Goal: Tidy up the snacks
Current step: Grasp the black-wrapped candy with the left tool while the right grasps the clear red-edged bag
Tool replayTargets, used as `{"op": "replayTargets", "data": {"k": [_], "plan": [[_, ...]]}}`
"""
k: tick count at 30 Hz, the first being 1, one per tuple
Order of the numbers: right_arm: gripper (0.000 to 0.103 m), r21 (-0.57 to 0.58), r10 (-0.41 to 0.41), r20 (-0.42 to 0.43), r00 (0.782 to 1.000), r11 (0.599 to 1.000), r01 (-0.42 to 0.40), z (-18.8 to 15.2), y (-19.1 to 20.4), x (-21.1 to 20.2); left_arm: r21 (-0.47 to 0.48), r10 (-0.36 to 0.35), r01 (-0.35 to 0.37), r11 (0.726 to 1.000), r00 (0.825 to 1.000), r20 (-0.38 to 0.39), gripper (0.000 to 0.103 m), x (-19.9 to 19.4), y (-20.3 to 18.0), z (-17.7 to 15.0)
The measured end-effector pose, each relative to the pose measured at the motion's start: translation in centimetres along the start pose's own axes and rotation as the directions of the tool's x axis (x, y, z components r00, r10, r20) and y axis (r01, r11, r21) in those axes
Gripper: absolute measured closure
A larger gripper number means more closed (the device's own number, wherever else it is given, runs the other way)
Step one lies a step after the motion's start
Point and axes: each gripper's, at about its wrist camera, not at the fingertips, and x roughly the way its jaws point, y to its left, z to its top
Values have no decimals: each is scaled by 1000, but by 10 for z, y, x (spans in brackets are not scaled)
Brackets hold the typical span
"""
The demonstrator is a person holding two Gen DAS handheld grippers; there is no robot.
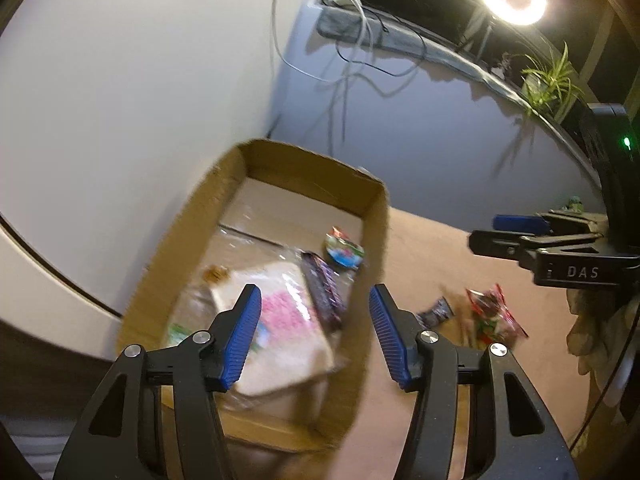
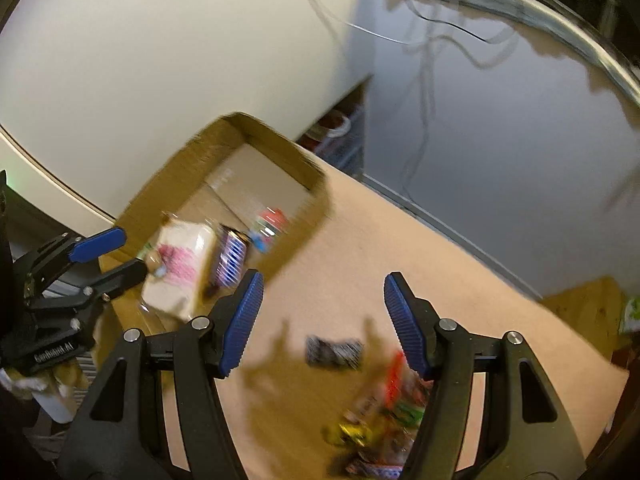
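Both claws stand apart, nothing between the pads. Left claw (image 1: pixel 315 334) hovers over the open brown cardboard box (image 1: pixel 372 216) on the tan bench (image 1: pixel 440 248); inside lie a flat beige packet with pink print (image 1: pixel 280 320), a dark purple bar wrapper (image 1: pixel 324 292) and a small round red-green packet (image 1: pixel 343 249). Right claw (image 2: pixel 323 322) hangs over the loose snacks on the bench just beside the box: a small black-and-white wrapper (image 2: pixel 334 353) and a crinkly red-green bag (image 2: pixel 394 396). Likely next pick: the small wrapper. Best to drop straight down, straddle it across its short side, pinch only the wrapper, and keep clear of the bag just beside it.
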Motion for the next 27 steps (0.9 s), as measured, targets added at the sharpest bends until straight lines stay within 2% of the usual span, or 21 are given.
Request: {"op": "replayTargets", "data": {"k": [5,9,14,19,27], "plan": [[37,81,-39,-22,999,996,41,-41,-38,-15,-6,-47,47,999,997,-58,47,9,-20,-11],[37,128,-84,-53,995,988,90,-77,-64,-22,19,-80,81,997,993,-83,48,15,-40,-20],[37,181,-98,-99,990,977,115,-107,-87,-19,74,-107,116,990,988,-113,48,24,-67,-28],[37,221,-81,-123,989,969,107,-129,-93,-14,108,-130,146,983,981,-142,48,34,-86,-31],[37,256,-37,-136,990,964,71,-146,-86,-3,184,-109,143,972,977,-184,48,61,-109,-30]]}}
